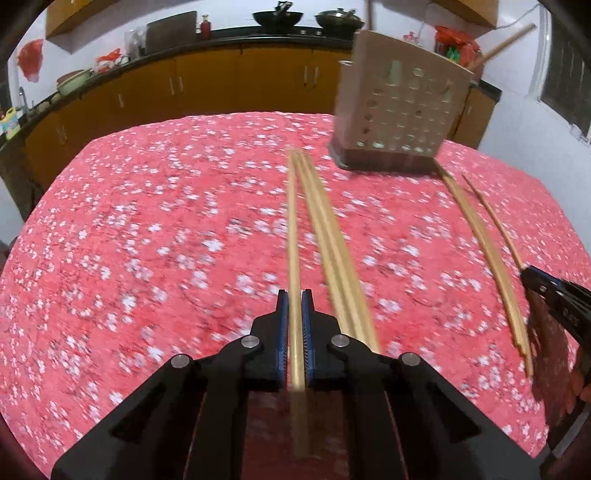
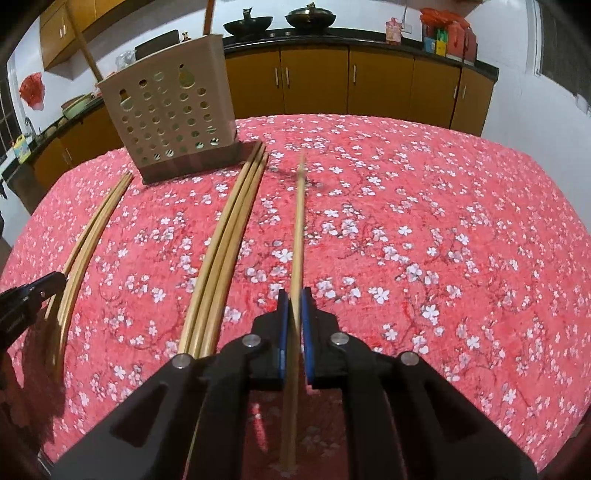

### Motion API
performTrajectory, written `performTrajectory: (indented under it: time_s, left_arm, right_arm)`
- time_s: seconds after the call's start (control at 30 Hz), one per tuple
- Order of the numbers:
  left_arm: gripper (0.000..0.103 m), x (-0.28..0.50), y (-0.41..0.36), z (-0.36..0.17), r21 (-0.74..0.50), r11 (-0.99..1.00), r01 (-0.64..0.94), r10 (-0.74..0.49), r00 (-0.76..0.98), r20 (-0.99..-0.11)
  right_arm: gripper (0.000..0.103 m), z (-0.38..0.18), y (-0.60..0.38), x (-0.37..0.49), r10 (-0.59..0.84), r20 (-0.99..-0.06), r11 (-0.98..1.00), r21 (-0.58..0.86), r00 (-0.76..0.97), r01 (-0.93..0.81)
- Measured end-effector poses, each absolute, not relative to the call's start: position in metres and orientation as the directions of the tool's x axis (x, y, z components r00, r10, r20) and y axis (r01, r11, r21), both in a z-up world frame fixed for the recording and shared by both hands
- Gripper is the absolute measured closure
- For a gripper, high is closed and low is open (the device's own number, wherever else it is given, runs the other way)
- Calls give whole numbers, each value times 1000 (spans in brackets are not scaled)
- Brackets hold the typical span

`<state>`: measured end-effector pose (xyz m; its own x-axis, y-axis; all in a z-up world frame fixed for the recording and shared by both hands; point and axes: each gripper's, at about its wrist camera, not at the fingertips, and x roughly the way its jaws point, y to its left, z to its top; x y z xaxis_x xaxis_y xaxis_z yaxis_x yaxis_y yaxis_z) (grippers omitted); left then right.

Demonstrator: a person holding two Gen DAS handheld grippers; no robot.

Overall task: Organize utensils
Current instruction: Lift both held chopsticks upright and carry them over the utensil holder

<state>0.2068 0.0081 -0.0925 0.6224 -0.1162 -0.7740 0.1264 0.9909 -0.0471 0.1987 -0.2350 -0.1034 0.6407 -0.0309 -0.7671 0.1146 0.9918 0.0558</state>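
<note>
My left gripper [image 1: 294, 295] is shut on a single wooden chopstick [image 1: 293, 236] that runs forward between its blue pads. Beside it several chopsticks [image 1: 332, 243] lie on the red floral tablecloth. My right gripper [image 2: 294, 295] is shut on another single chopstick [image 2: 300, 229], held above the cloth. A bundle of chopsticks [image 2: 225, 236] lies just left of it, and a further group [image 2: 85, 236] lies far left. The beige perforated utensil holder [image 1: 399, 110] stands at the table's far side; it also shows in the right wrist view [image 2: 170, 110] with sticks standing in it.
The table [image 2: 443, 221] has a red cloth with white flowers. Orange kitchen cabinets [image 2: 369, 81] and a dark counter with woks [image 2: 310, 16] run behind it. The other gripper shows at the right edge of the left wrist view [image 1: 554, 299] and at the left edge of the right wrist view [image 2: 33, 295].
</note>
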Motion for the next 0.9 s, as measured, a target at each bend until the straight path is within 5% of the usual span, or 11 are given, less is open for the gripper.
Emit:
performTrajectory:
  time_s: [0.9]
  left_arm:
    - [94, 223, 60, -92, -111, 993, 45, -115, 630, -768]
  right_arm:
    - [95, -104, -261, 214, -51, -758, 977, 97, 650, 189]
